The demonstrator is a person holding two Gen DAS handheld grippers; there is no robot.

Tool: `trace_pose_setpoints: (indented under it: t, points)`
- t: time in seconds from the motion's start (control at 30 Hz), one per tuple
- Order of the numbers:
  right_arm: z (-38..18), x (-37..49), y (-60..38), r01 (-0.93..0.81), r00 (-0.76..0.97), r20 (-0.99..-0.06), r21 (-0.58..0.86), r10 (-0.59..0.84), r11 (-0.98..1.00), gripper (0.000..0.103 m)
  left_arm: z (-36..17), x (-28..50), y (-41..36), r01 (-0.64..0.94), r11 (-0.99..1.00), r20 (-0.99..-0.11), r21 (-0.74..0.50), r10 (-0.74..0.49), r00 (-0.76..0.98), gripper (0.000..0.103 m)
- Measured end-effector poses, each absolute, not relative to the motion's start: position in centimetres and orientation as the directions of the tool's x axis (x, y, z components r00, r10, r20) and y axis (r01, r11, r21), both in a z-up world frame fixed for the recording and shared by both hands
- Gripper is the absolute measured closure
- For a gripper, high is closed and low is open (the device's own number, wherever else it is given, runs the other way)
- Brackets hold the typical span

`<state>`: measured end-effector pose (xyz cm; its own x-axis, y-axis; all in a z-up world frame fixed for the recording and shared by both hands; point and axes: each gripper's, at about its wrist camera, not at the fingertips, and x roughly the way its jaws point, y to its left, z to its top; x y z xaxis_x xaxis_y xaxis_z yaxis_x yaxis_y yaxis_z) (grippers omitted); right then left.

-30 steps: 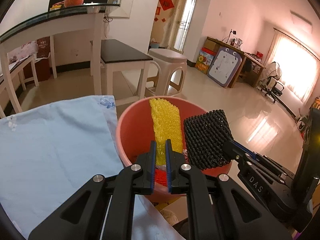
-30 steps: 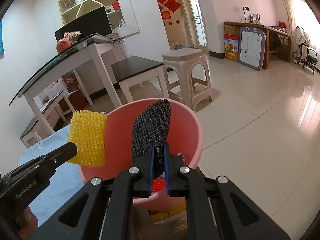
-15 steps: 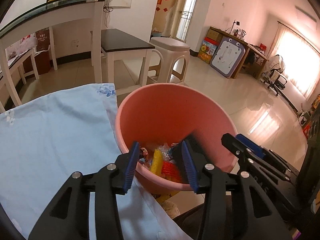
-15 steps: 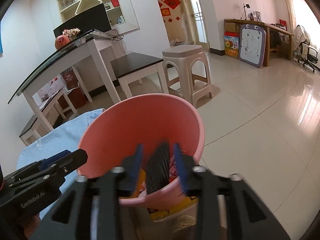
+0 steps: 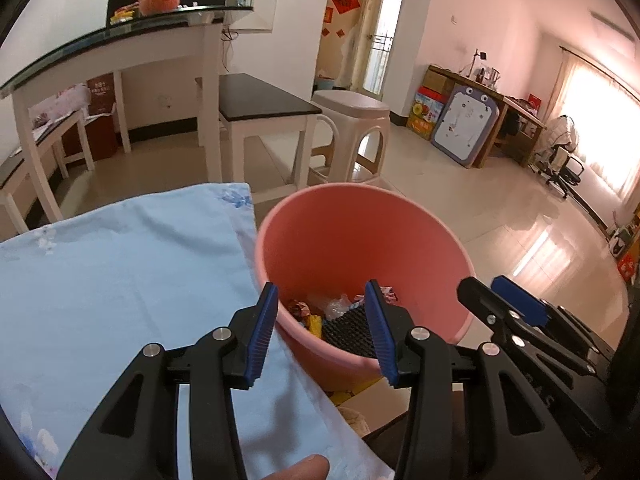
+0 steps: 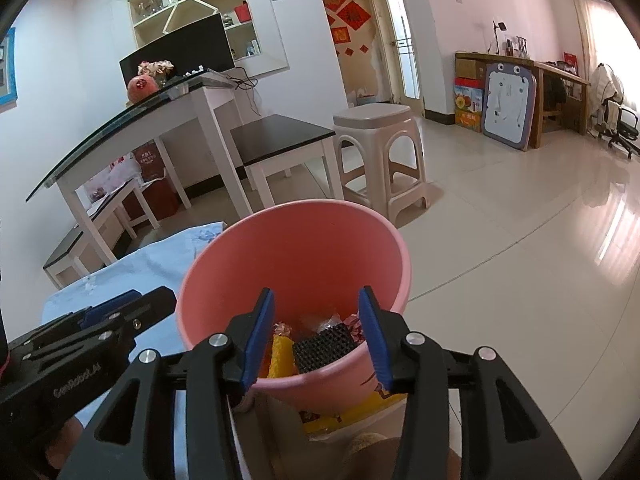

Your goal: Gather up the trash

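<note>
A pink plastic bucket (image 5: 360, 232) stands at the edge of the blue-clothed table (image 5: 112, 280); it also shows in the right wrist view (image 6: 304, 248). Inside lie a black foam net (image 5: 346, 330), a yellow foam net (image 5: 314, 325) and several crumpled wrappers; the right wrist view shows the black net (image 6: 324, 346) and the yellow net (image 6: 282, 354). My left gripper (image 5: 320, 336) is open and empty above the bucket's near rim. My right gripper (image 6: 316, 336) is open and empty over the bucket, and it shows in the left wrist view (image 5: 504, 312).
A white plastic stool (image 5: 352, 132), a dark-topped bench (image 5: 264, 108) and a glass-topped white desk (image 5: 120, 44) stand beyond the bucket. The tiled floor (image 6: 520, 240) stretches to the right. Yellow packaging (image 6: 360, 412) lies under the bucket.
Both grippers opened. The yellow net dropped from the left gripper and the black net from the right gripper; both now lie in the bucket.
</note>
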<state>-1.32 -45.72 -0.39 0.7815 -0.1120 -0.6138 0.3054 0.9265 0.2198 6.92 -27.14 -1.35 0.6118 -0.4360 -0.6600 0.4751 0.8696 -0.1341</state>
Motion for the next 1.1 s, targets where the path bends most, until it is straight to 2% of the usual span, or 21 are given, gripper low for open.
trace_pose_setpoints:
  t: [0.2,0.4,1.1]
  points:
    - [1.0,-3.0,-43.8,0.271,0.800,-0.590,0.191,-0.110,0.943,0.047,0.3,5.6,-25.7,0.462,0.879,-0.632,-0.122,-0.427,0.646,0.058]
    - [2.5,-4.8,-41.2,0.229,0.823,-0.558,0.154,-0.107,0.961,0.042,1.8,4.2,-23.9,0.452,0.884,-0.604,-0.120,-0.426,0.673,0.058]
    - [4.7,-8.3,-36.4,0.177,0.843,-0.528,0.098,-0.100,0.979,0.041,3.4,0.8,-20.4,0.431,0.894,-0.559,-0.123,-0.422,0.714,0.058]
